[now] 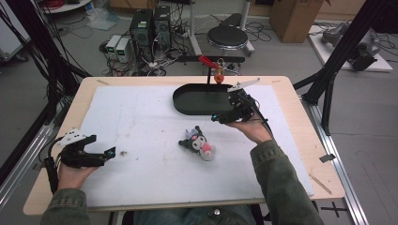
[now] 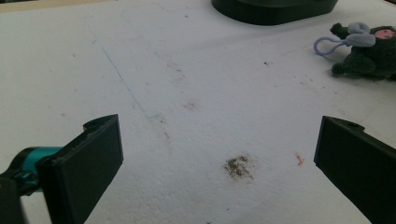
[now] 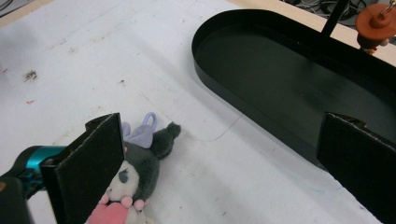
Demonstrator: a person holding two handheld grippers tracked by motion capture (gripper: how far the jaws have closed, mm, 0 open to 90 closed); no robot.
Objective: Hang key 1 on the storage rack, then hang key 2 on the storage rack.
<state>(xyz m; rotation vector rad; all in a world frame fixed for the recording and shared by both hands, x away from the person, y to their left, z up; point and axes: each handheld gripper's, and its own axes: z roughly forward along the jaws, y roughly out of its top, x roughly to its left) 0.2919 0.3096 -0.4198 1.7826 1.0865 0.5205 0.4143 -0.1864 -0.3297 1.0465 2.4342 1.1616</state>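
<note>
White foam board (image 1: 141, 122), stained, bearing all items. Plush (image 1: 199, 143) lying loose, beside right gripper's (image 1: 228, 112) left jaw, ungrasped. Black tray (image 1: 187, 101) ahead of its right jaw. Both grippers spread wide, holding nothing; left gripper (image 1: 101, 152) over bare board, well apart from plush. Step judged: approach. Next: lowering right jaws astride plush, then closing.
</note>
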